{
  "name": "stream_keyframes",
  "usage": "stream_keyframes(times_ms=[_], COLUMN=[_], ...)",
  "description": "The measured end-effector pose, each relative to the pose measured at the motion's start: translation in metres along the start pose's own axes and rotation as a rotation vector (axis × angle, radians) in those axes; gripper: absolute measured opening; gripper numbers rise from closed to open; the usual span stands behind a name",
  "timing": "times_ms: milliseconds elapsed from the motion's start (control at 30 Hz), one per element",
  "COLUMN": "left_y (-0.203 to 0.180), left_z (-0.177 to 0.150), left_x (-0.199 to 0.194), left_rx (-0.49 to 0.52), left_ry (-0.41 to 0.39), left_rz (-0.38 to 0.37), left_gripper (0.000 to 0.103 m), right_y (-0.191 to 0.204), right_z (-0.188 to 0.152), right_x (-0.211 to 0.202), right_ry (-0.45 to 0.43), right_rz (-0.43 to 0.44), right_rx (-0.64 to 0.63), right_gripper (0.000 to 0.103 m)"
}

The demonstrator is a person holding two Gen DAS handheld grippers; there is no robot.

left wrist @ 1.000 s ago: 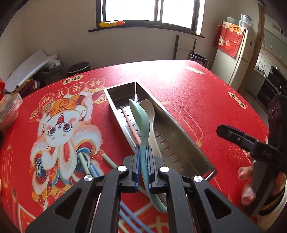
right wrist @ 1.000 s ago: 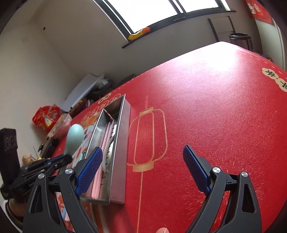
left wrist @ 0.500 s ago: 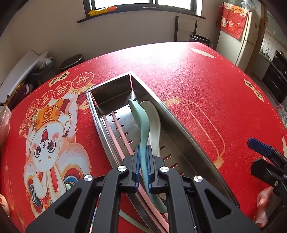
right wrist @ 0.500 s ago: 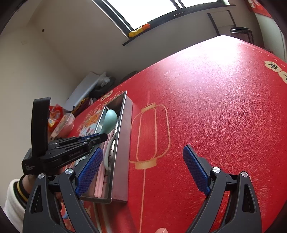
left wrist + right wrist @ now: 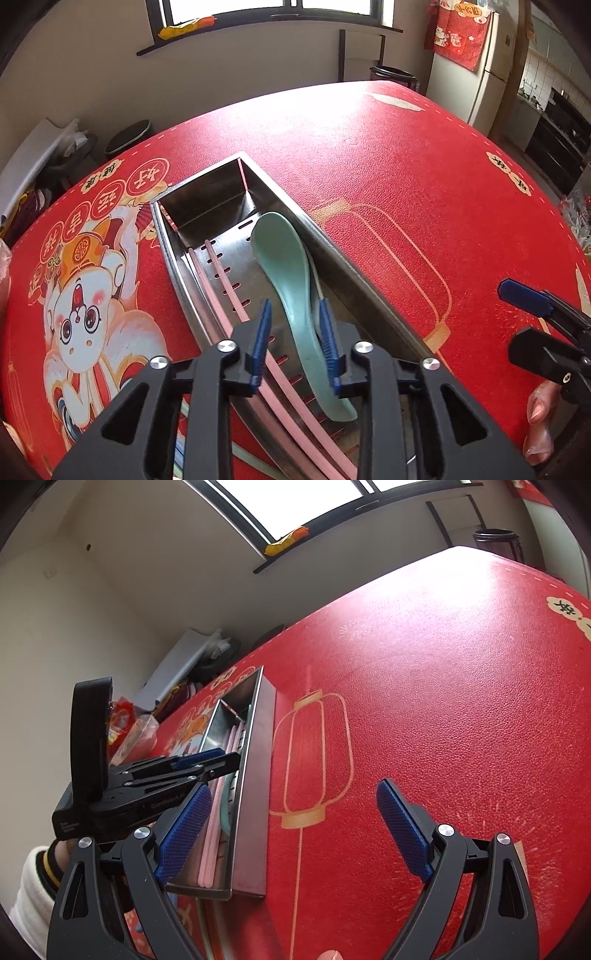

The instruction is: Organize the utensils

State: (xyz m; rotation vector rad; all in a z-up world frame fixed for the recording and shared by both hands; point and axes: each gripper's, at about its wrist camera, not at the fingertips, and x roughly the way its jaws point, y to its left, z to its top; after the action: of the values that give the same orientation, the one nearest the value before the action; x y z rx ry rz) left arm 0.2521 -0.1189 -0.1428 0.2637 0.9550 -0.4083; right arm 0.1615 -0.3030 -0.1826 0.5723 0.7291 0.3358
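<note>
A long steel tray [image 5: 334,254] stands on the red tablecloth. In it lie a mint-green spoon [image 5: 284,258], a white spoon showing only as a thin edge [image 5: 314,275] under the green one, and pink chopsticks [image 5: 229,291]. My left gripper [image 5: 294,343] hangs over the tray's near end. Its jaws are opening, and the green spoon's handle lies between them with the pads off it. My right gripper [image 5: 293,827] stands wide open and holds nothing, over the cloth to the right of the tray [image 5: 255,794]. The left gripper [image 5: 207,764] shows there over the tray.
Loose green and blue chopsticks [image 5: 181,424] lie on the cloth under my left gripper's frame. A cartoon figure [image 5: 85,314] is printed left of the tray. A plastic bag [image 5: 136,734] sits at the table's left edge. A person's hand [image 5: 539,417] holds the right gripper.
My left gripper carried the green spoon over the tray and down into it, then its jaws parted from the handle. The spoon now rests on the white one. The right gripper stayed put.
</note>
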Motion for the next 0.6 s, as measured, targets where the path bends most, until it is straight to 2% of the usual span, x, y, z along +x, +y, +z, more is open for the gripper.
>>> stream_keyframes(times_ms=[233, 333, 433, 600], left_y=[0.0, 0.004, 0.012, 0.033], left_z=[-0.012, -0.022, -0.036, -0.065], left_x=[-0.025, -0.04, -0.058, -0.09], left_rx=[-0.014, -0.038, -0.072, -0.141], left_ry=[-0.052, -0.084, -0.113, -0.148], left_rz=[-0.014, -0.006, 0.012, 0.058], left_gripper=[0.043, 0.056, 0.079, 0.094], right_y=[-0.002, -0.001, -0.001, -0.001], right_z=[-0.001, -0.001, -0.002, -0.003], right_x=[-0.003, -0.002, -0.002, -0.005], right_ry=[-0.009, -0.009, -0.011, -0.019], right_rz=[0.014, 0.022, 0.026, 0.03], right_rx=[0.001, 0.002, 0.008, 0.011], right_gripper=[0.088, 0.088, 0.088, 0.088])
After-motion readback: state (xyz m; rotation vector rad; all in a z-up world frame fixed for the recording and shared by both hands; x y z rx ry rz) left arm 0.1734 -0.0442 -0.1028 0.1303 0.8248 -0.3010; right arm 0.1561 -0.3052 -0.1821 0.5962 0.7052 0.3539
